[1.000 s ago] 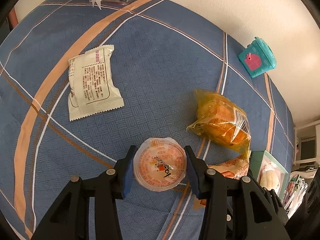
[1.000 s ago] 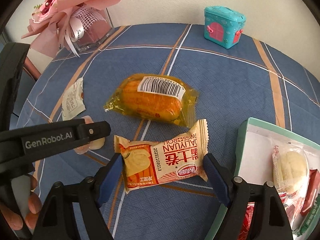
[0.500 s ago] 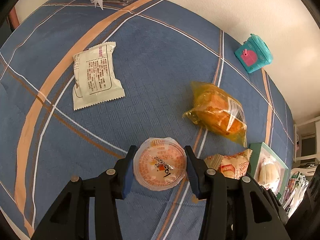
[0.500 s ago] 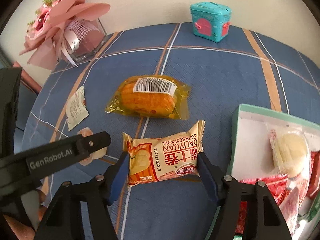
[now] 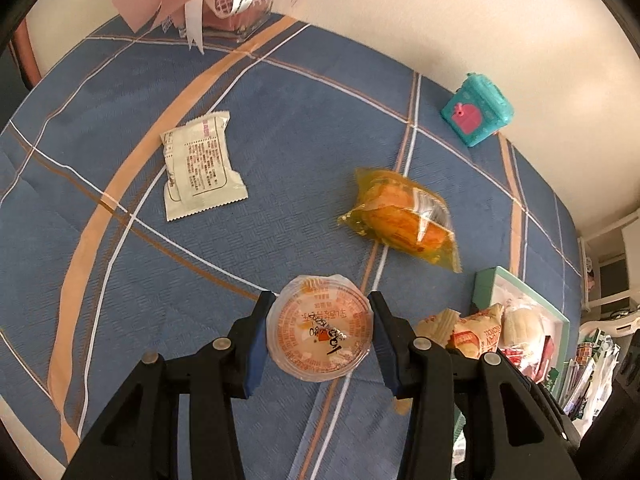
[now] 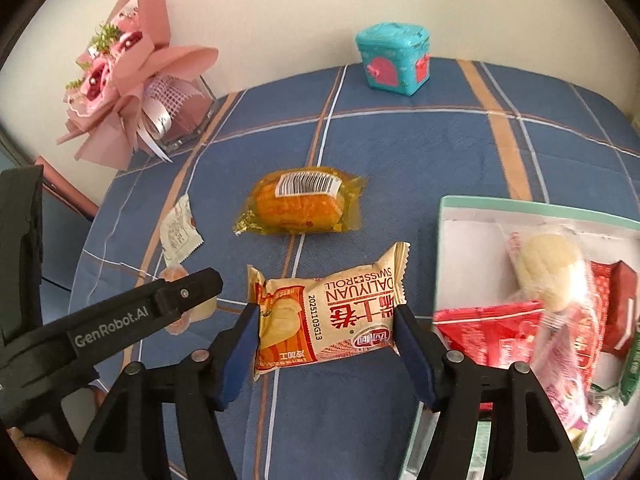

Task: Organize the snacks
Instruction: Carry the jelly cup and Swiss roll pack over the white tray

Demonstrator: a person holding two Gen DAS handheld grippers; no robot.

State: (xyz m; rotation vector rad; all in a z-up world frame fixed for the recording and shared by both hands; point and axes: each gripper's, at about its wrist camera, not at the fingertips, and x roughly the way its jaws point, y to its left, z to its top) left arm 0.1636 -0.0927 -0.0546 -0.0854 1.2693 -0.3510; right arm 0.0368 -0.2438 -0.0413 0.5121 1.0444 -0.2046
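We have the green box (image 6: pixel 532 204) at the counter's right edge, just to the right of our right gripper (image 6: pixel 326 320), so that hand is the nearer one. The swiss roll packet (image 6: pixel 328 308) lies crosswise between its pads, long axis from pad to pad, and the gripper pinches it at both ends. Our left gripper (image 5: pixel 318 330) clamps the round jelly cup (image 5: pixel 320 328), farther from the box.

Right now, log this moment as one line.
left gripper: shut on jelly cup | right gripper: shut on Swiss roll pack | box: partly filled
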